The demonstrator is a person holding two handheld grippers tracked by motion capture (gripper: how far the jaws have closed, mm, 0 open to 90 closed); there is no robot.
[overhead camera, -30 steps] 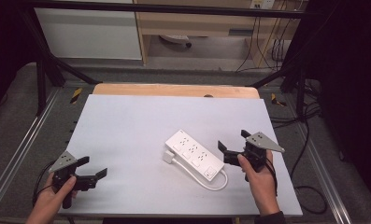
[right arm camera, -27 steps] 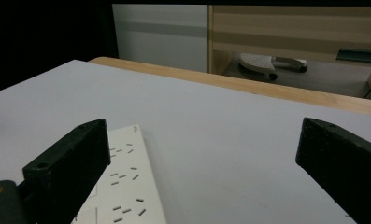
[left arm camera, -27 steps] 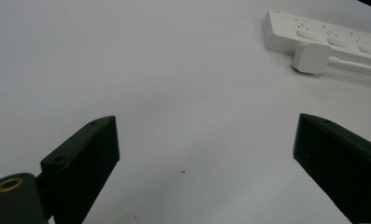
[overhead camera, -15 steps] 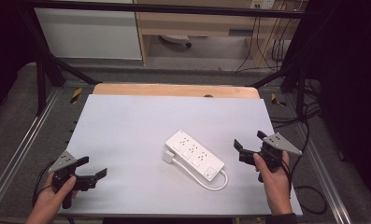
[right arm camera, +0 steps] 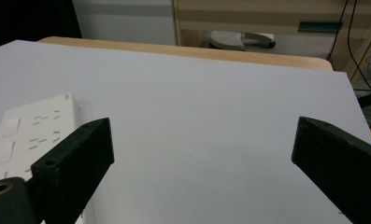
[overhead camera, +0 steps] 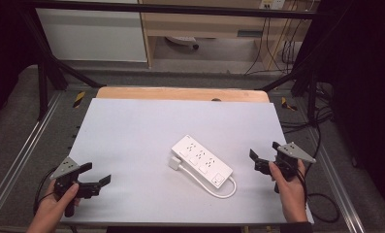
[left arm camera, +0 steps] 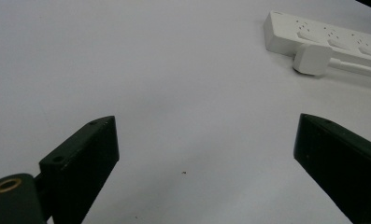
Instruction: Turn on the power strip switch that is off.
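A white power strip (overhead camera: 201,160) lies flat near the middle of the grey table (overhead camera: 132,136), its long axis running diagonally from far-left to near-right, with its cable looping off the near-right end and its white plug (overhead camera: 174,163) resting against its left side. The right gripper (overhead camera: 264,160), jaws spread wide and empty, hovers just right of the strip; the left gripper (overhead camera: 94,180), also wide open, waits well apart at the near-left. A good grasp would likely square the jaws across the strip's narrow width, clear of the cable.

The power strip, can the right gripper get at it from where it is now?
Probably yes: the right gripper is open beside the power strip, with bare table between them.
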